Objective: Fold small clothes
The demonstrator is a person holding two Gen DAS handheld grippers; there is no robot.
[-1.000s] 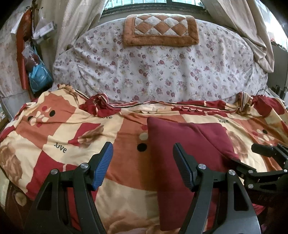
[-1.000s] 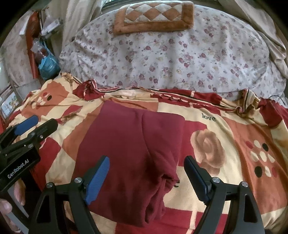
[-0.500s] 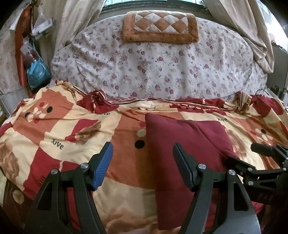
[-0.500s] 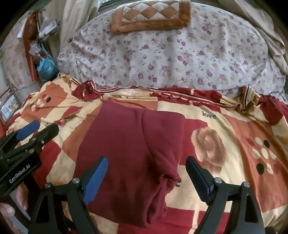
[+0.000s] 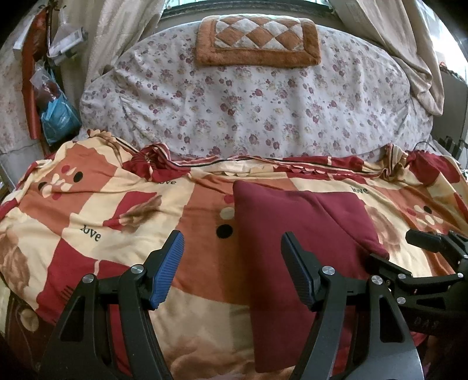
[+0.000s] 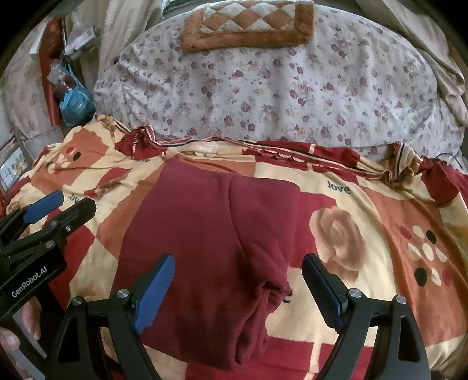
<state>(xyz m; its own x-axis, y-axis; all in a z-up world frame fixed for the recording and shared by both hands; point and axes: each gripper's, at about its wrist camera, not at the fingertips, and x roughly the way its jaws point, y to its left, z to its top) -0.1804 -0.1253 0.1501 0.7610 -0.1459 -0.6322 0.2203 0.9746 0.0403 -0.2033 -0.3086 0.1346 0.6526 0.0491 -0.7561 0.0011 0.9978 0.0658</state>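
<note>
Both grippers hover wide open and empty over the maroon garment, which lies partly folded on the patterned quilt: the left gripper straddles its left edge, the right gripper its bunched near-right corner. The likeliest slip is a pinch that catches the quilt along with the cloth, since the two lie flat together. A grip on only the top layer at that thick corner could also pull the fold apart.

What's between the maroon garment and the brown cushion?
The quilt's bunched far edge, then bare floral sheet up to the cushion beyond the garment; both views show it.
</note>
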